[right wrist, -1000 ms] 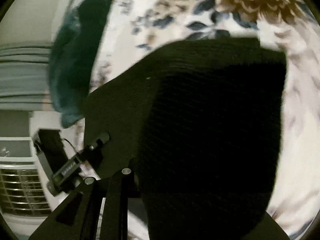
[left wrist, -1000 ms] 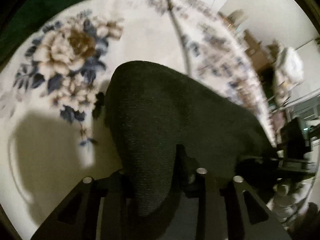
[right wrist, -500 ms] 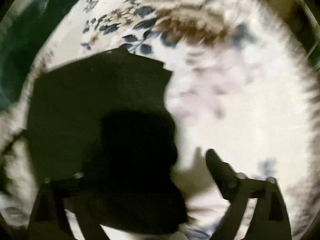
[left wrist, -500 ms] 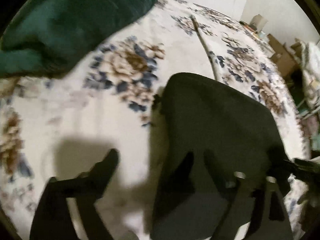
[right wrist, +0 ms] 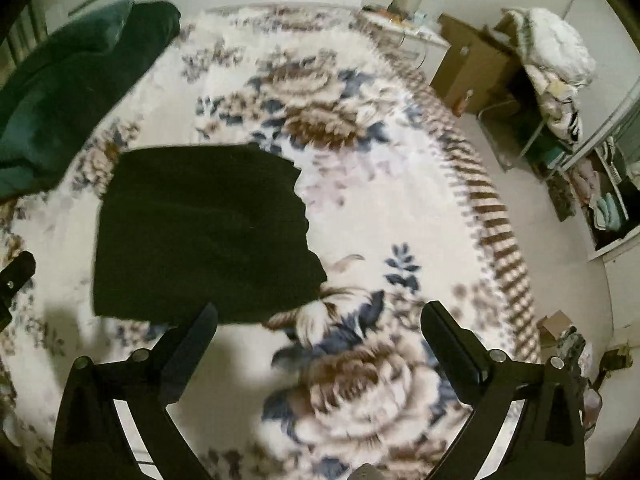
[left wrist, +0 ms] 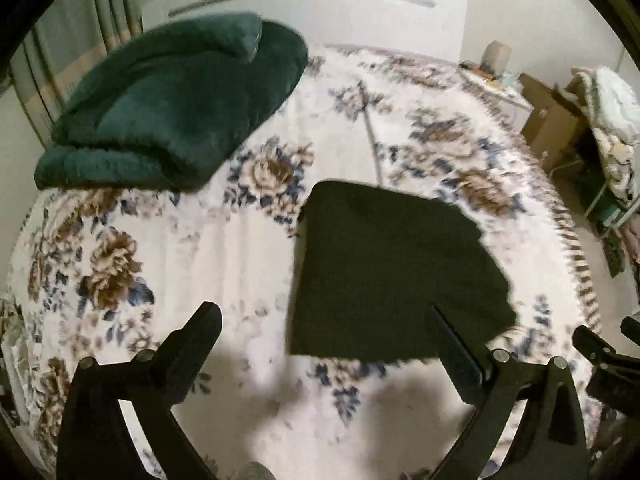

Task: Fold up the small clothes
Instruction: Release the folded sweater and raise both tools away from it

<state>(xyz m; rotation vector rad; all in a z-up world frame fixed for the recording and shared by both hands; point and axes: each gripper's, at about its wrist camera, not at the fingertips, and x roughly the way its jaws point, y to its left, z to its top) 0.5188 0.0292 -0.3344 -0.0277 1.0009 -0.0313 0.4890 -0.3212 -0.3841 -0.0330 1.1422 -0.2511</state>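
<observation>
Lying flat on the floral bed cover (left wrist: 248, 400), the folded black garment (left wrist: 384, 272) ran its long axis away from you, its narrower end toward the headboard, well apart from the green blanket (left wrist: 168, 100). Your left claw (left wrist: 320, 330) and right claw (right wrist: 318, 318), jaws just opened wide, held nothing.

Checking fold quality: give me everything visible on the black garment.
The black garment is dark knit-looking cloth lying flat on the floral bedspread, folded into a rough rectangle; its right edge steps out unevenly. Nothing grips it: the left gripper and right gripper are open above it. The green blanket lies apart.
</observation>
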